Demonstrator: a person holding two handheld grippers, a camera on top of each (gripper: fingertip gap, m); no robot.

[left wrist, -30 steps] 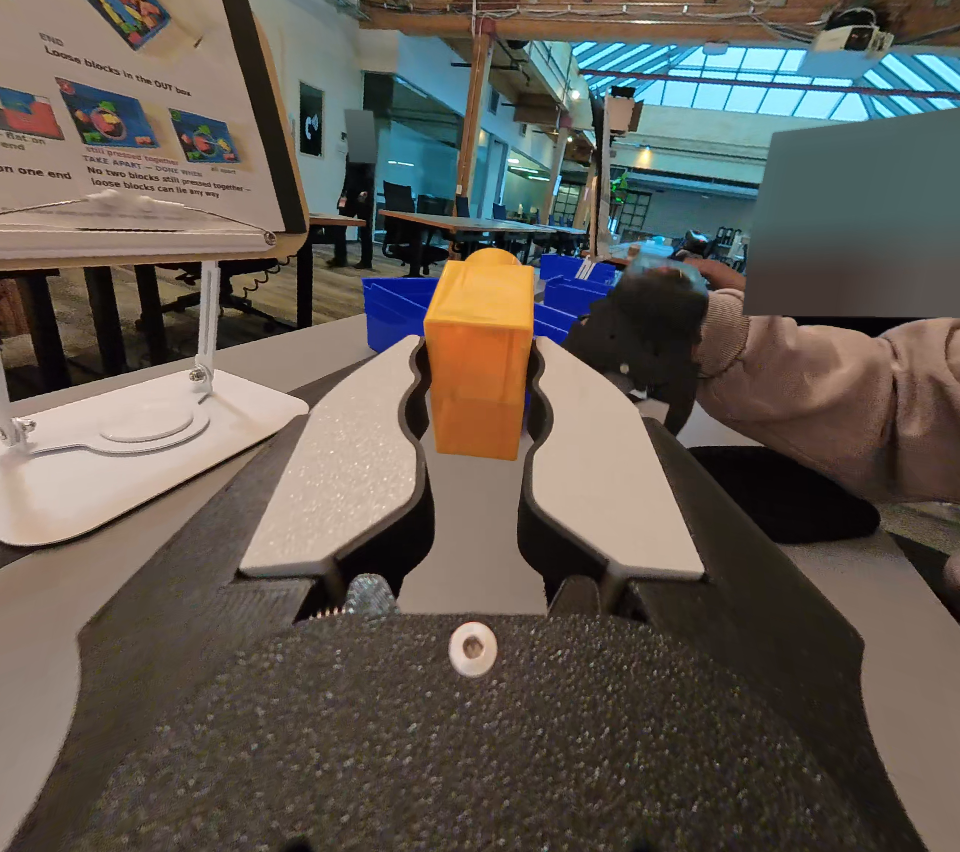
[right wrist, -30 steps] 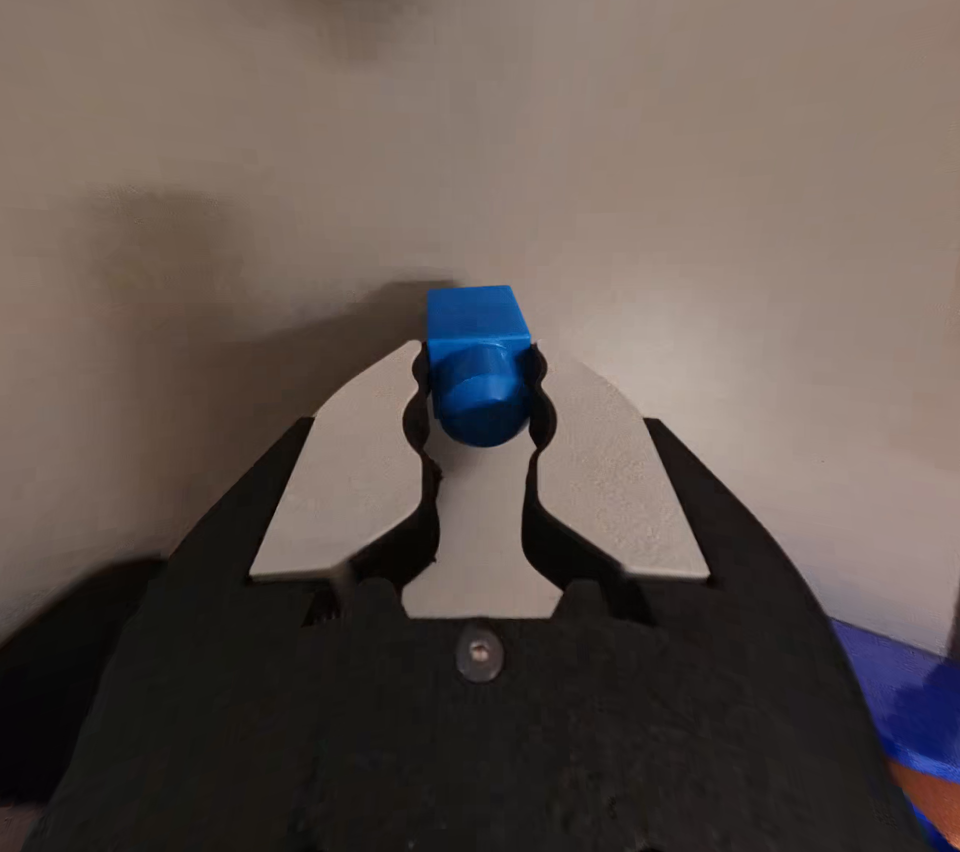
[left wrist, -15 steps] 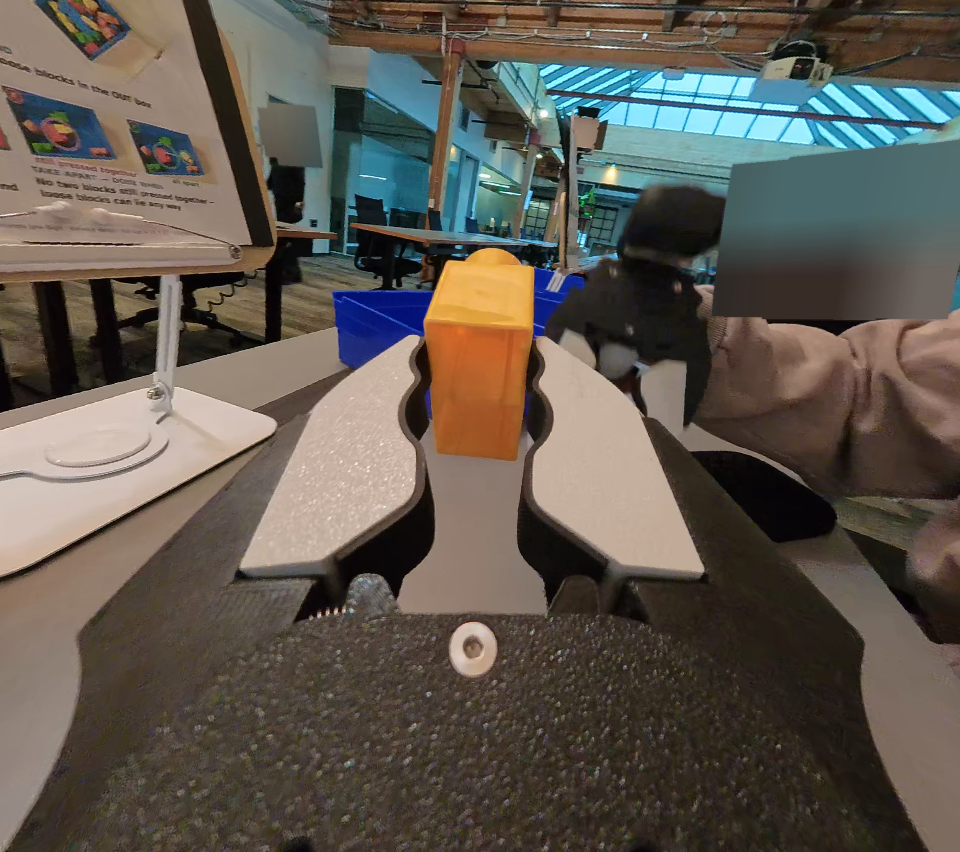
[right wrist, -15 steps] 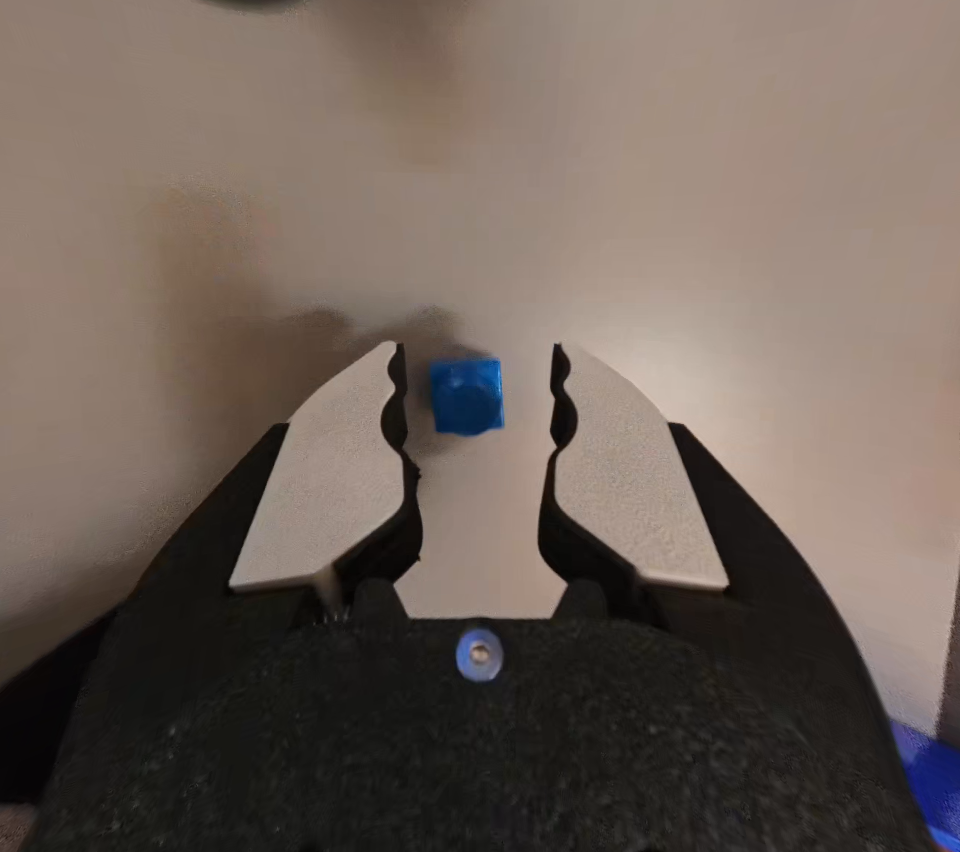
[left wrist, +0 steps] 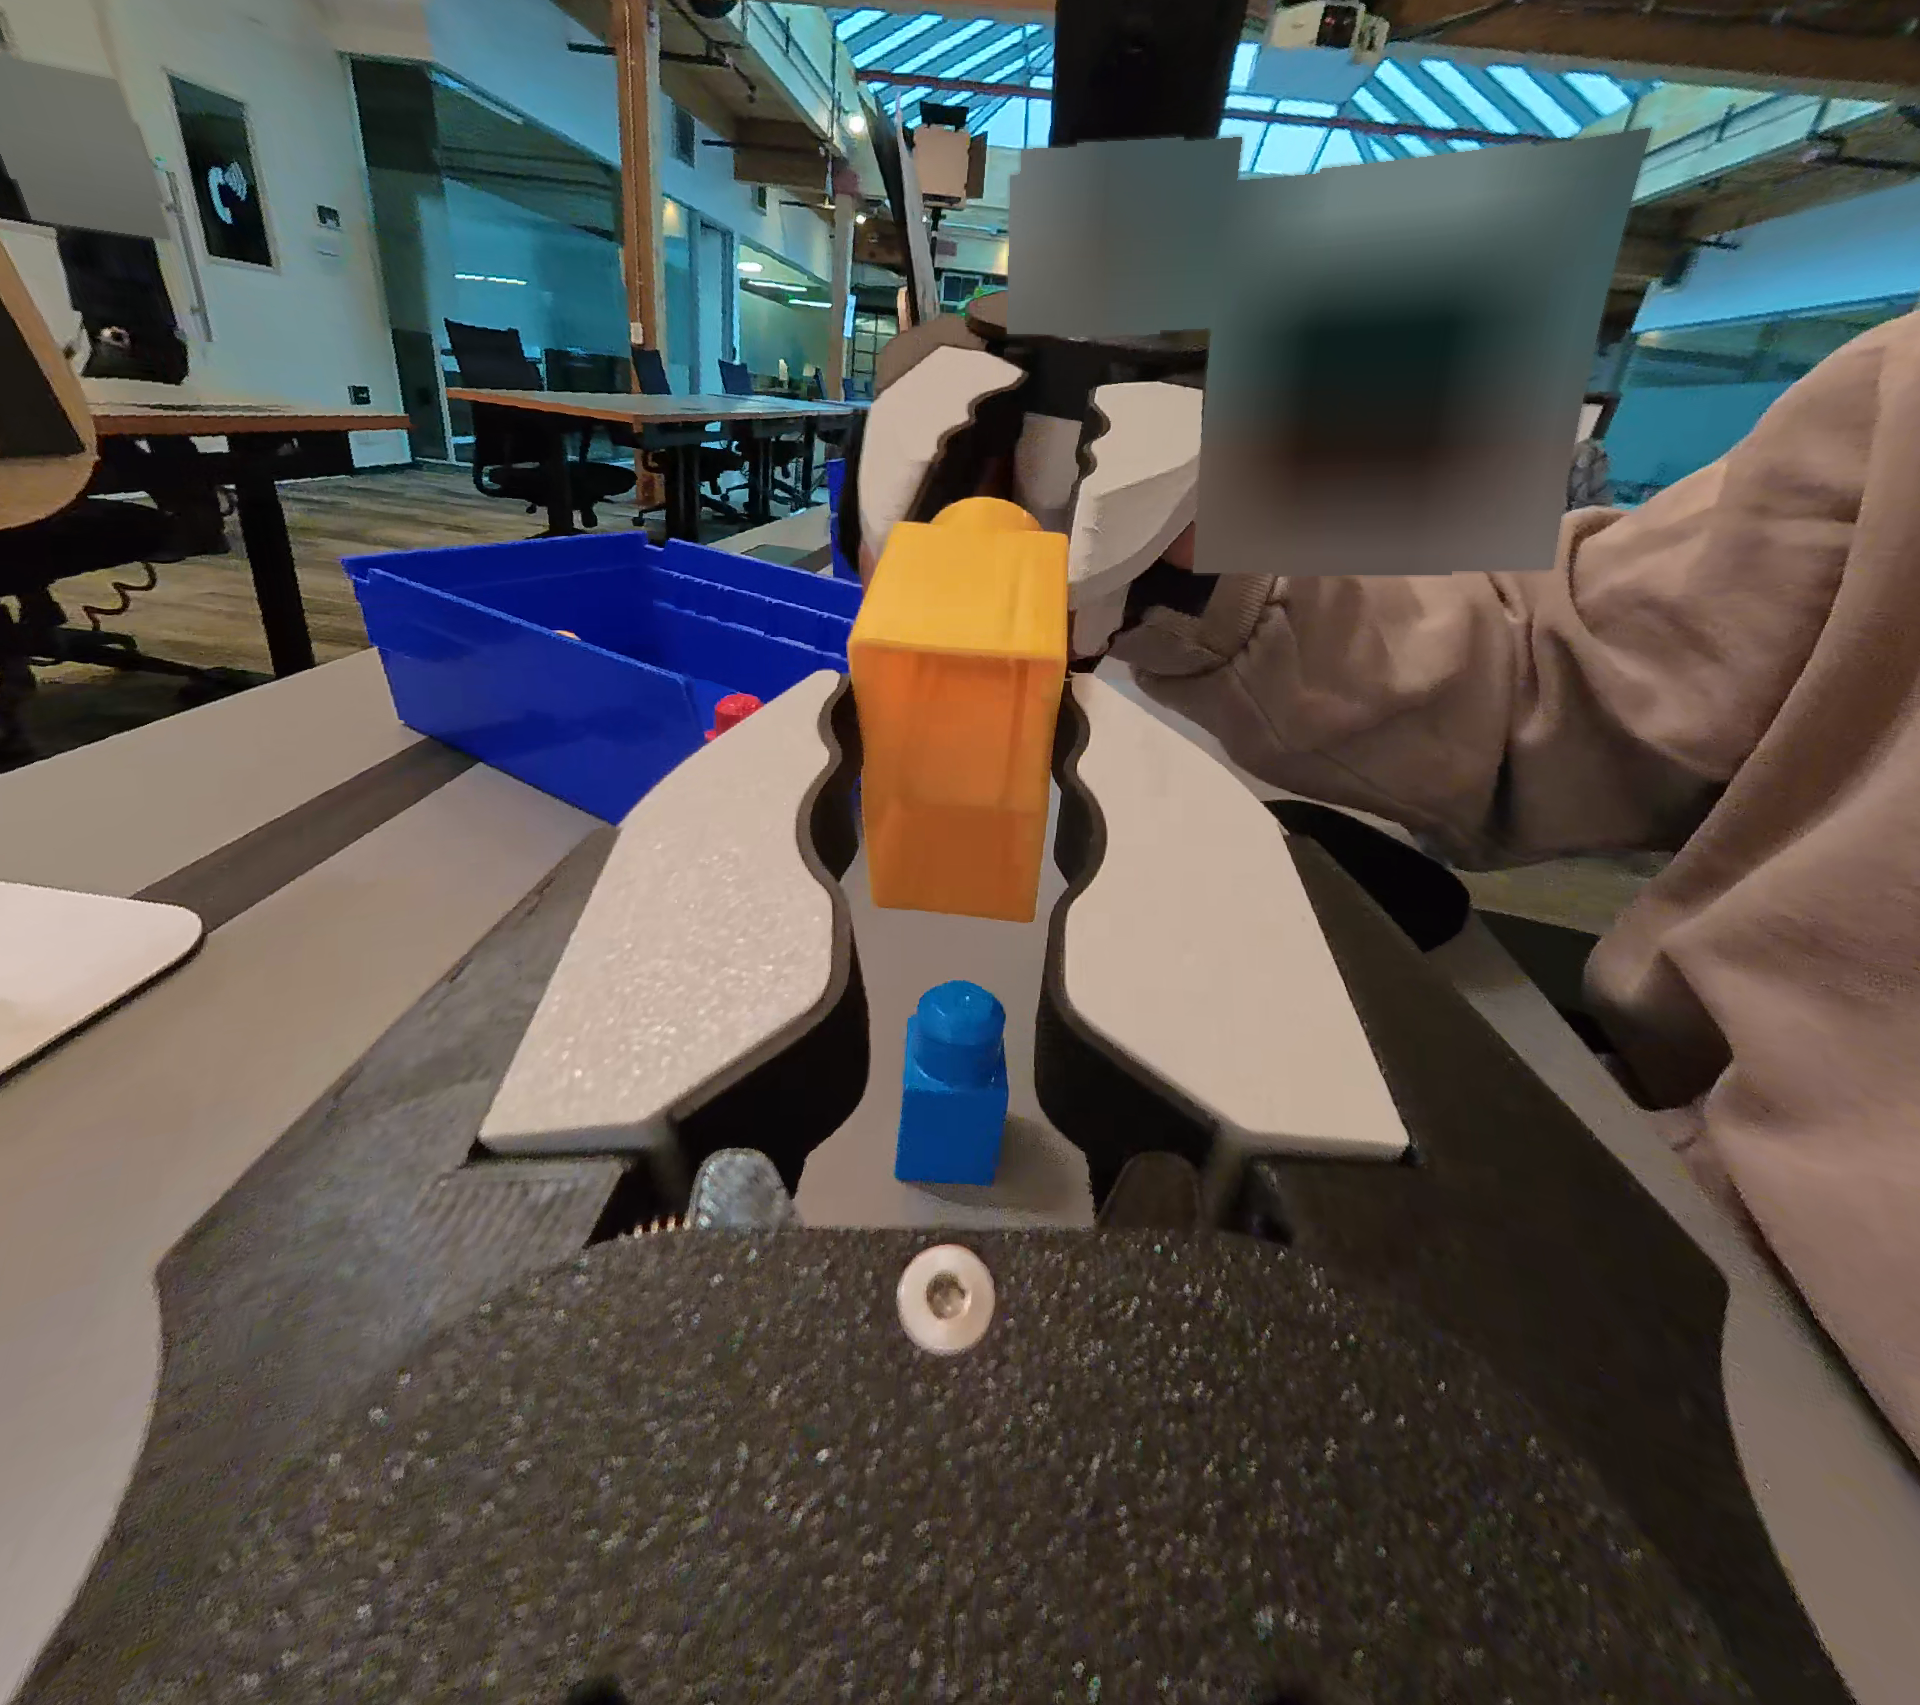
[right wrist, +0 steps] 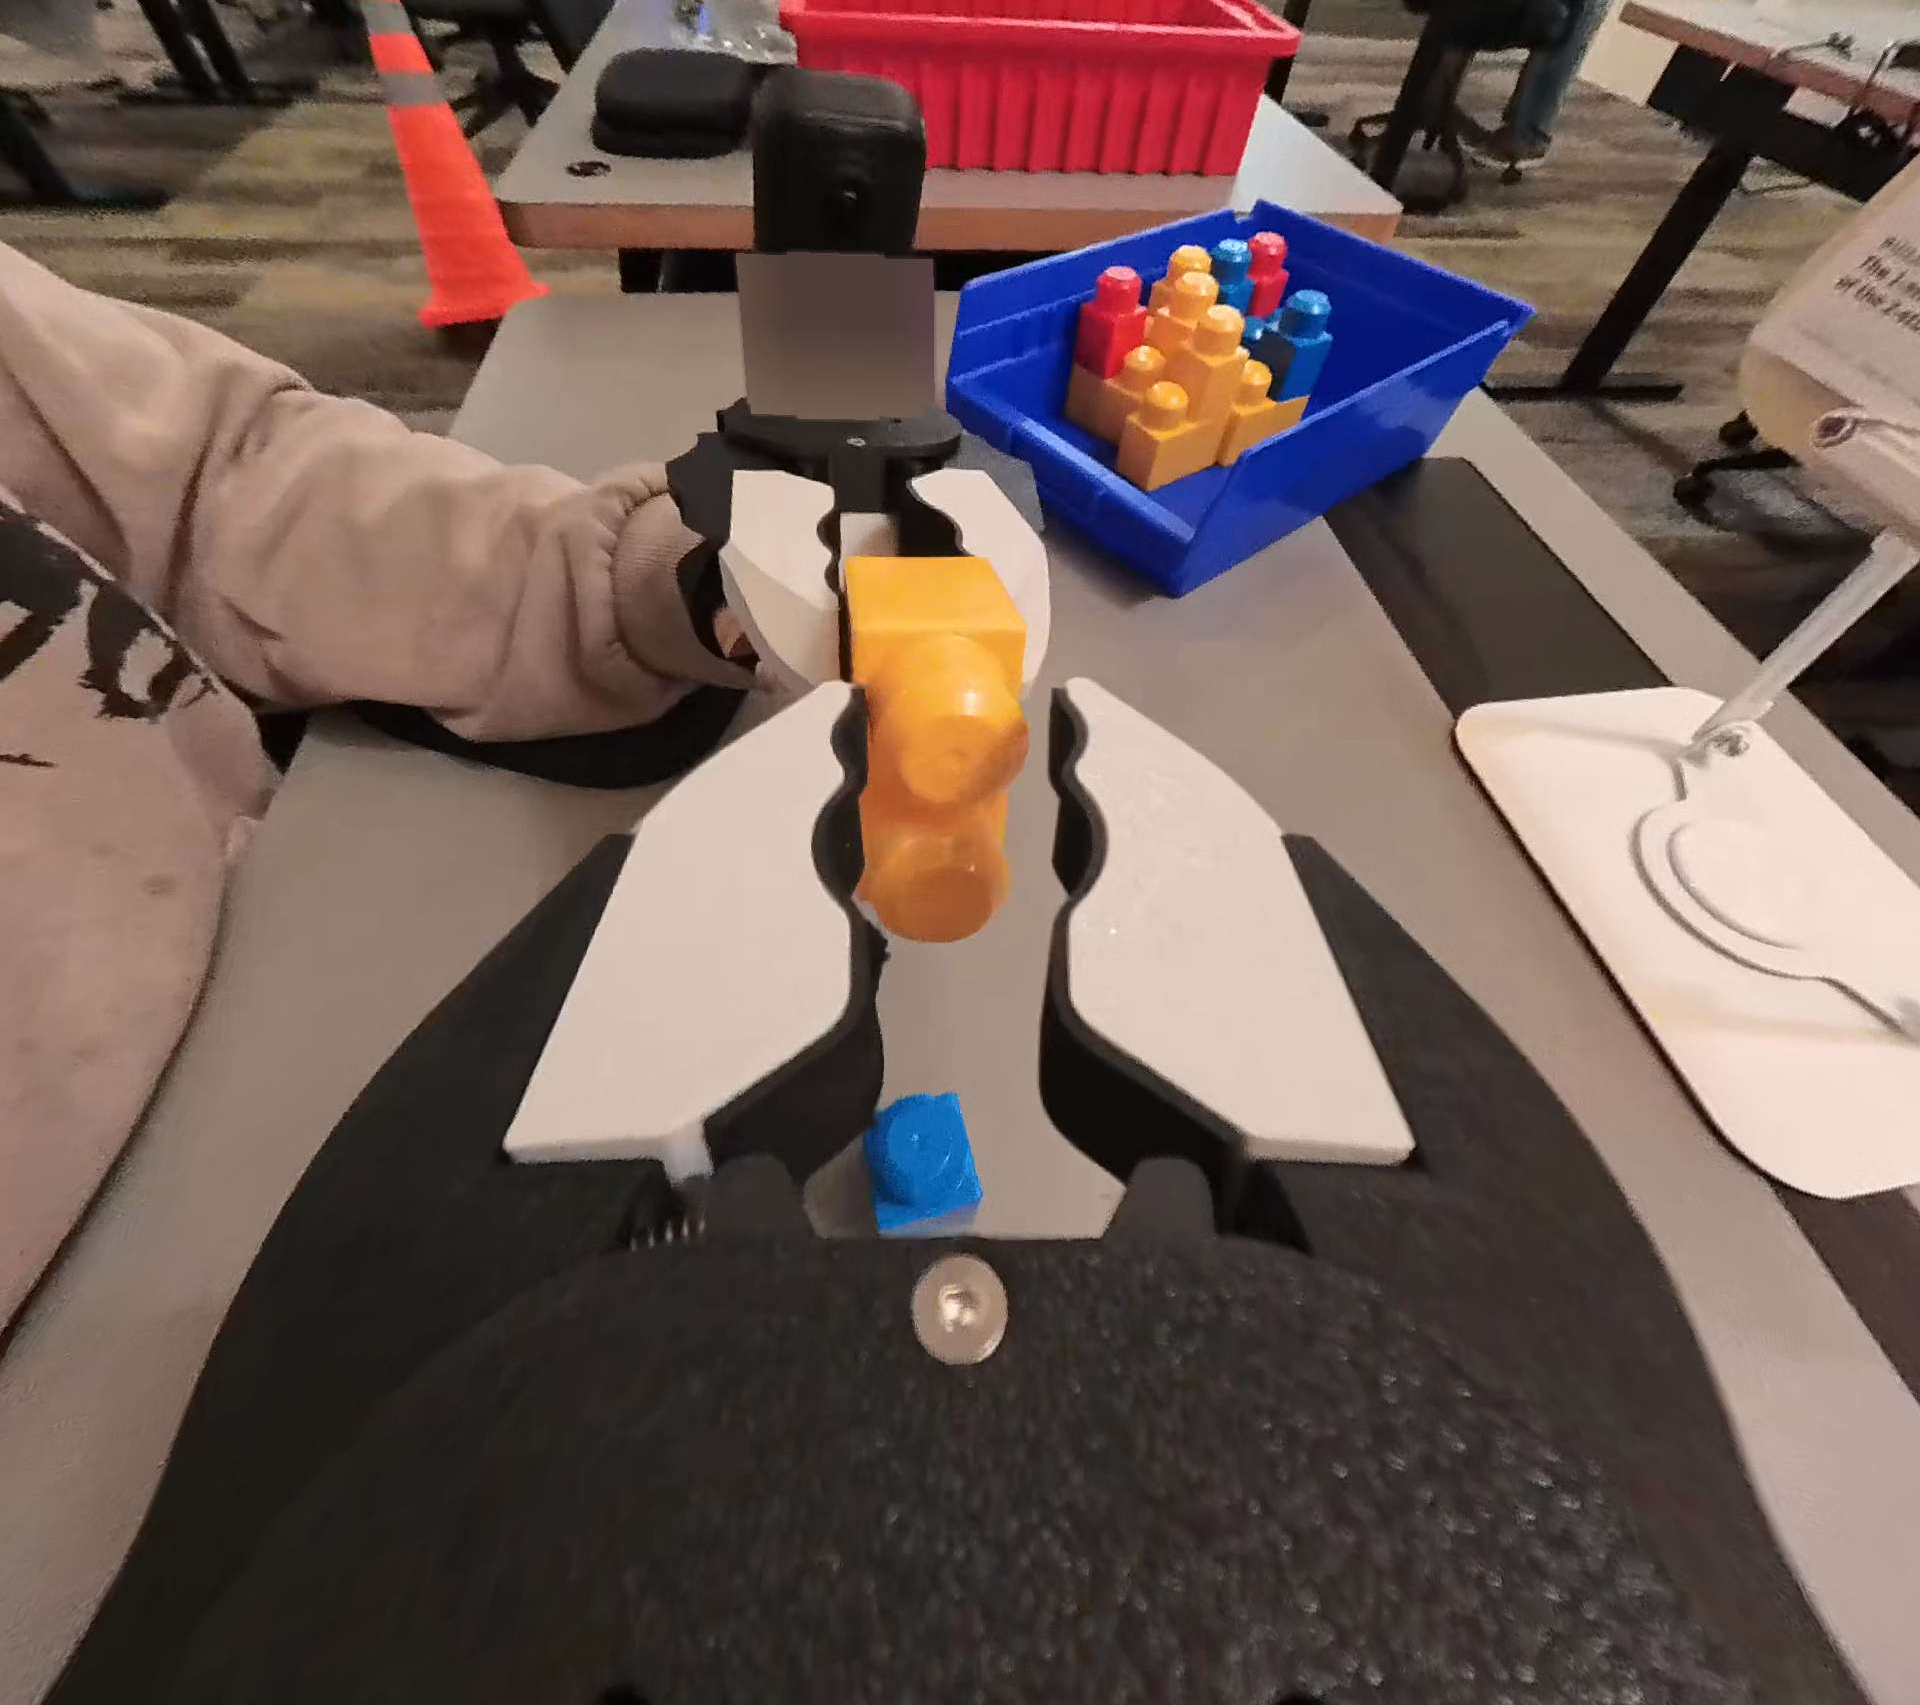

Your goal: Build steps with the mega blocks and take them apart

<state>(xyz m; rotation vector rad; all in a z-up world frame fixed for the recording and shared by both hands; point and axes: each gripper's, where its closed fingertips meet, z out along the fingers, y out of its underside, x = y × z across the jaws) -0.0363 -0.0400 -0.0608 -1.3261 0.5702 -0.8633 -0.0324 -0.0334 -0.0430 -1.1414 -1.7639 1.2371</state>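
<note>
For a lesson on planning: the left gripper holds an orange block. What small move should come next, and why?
Probably close the right gripper on the orange two-stud block. Its open jaws flank the block's stud end, which the left gripper holds sideways, while the blue single-stud block stands free on the table.

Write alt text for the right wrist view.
A two-stud orange plastic block, clamped at its far end by the left gripper, pokes studs-first between the right gripper's open jaws. A small blue one-stud block stands on the grey table below; behind sits a blue plastic bin of stacked blocks.
</note>
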